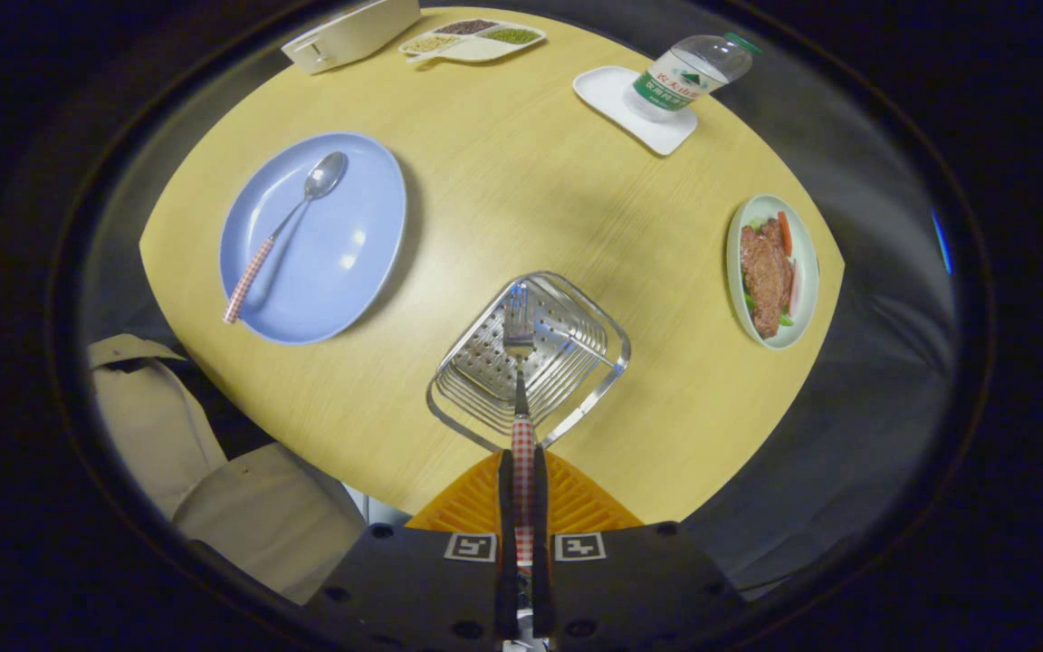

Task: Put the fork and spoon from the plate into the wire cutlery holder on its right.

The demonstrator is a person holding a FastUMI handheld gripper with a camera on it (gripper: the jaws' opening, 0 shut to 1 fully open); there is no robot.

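Checked red and white, the fork [521, 398] handle is pinched between both fingers of the gripper [522, 471] at the bottom centre, its tines hanging over the wire cutlery holder [576, 362] in mid-frame. The spoon [282, 231] lies on the blue plate [349, 263] at left, on the wooden table [531, 181].

Red-white checked handles on fork [520, 380] and spoon [284, 228]; light blue plate [368, 226]; silver wire holder [607, 340]; yellow wooden table [521, 181].

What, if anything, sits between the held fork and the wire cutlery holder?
Nothing visible. The gripper is shut on the fork, whose tines hang over the open top of the wire cutlery holder. The spoon lies apart on the blue plate.
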